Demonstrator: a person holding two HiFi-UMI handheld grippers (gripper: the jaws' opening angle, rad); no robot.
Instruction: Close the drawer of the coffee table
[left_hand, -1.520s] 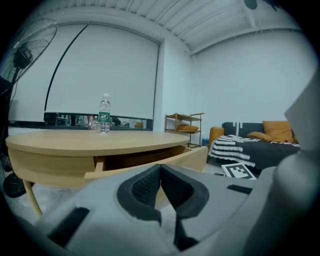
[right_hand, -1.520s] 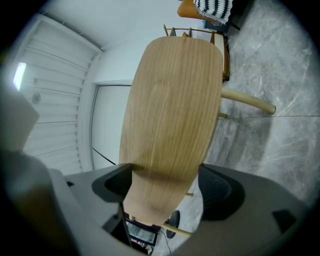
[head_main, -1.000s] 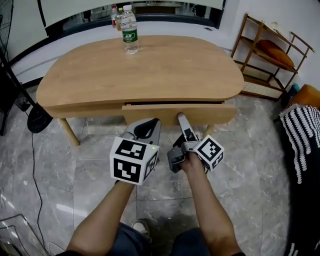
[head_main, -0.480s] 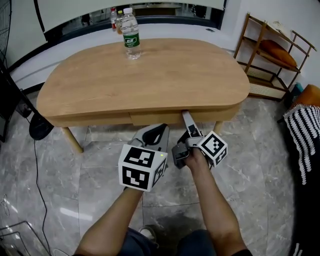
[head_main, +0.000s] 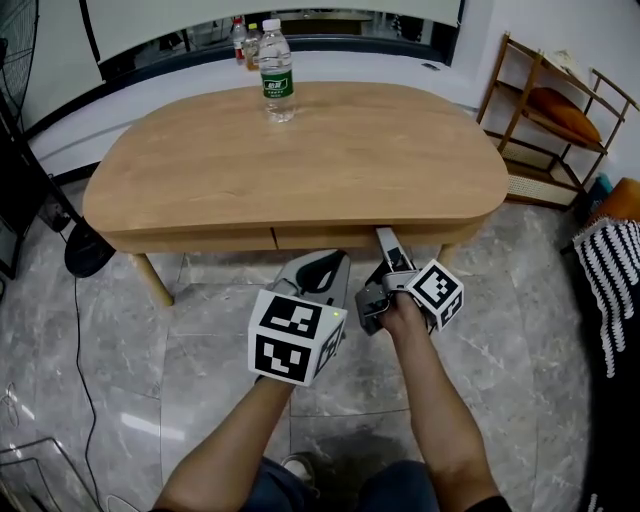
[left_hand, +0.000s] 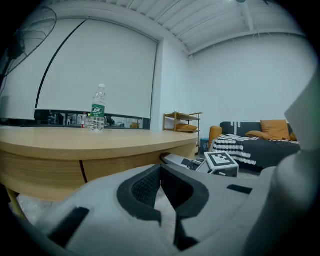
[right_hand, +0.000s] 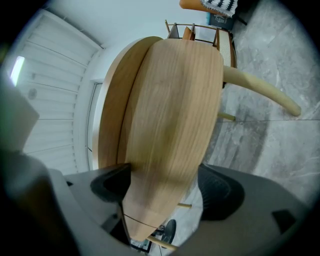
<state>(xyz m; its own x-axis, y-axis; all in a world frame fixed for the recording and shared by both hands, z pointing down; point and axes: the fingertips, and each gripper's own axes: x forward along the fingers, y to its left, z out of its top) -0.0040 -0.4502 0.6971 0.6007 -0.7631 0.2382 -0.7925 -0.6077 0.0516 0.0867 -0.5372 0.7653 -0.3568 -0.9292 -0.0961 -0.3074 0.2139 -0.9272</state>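
Head view: you're seating the drawer (head_main: 320, 238) at 12 o'clock, right gripper (head_main: 384, 237) straddling it with jaws apart, left gripper (head_main: 322, 262) closed and empty; backing straight off is probably coming next.

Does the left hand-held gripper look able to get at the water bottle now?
Probably not: the left hand-held gripper hangs at the near edge of the coffee table, while the water bottle stands by its far edge.

Coffee table (head_main: 300, 160), drawer (head_main: 330, 238) apparently shut, right gripper (head_main: 384, 238) at its front, left gripper (head_main: 318, 266) nearby, 1 bottle (head_main: 277, 85) on top.
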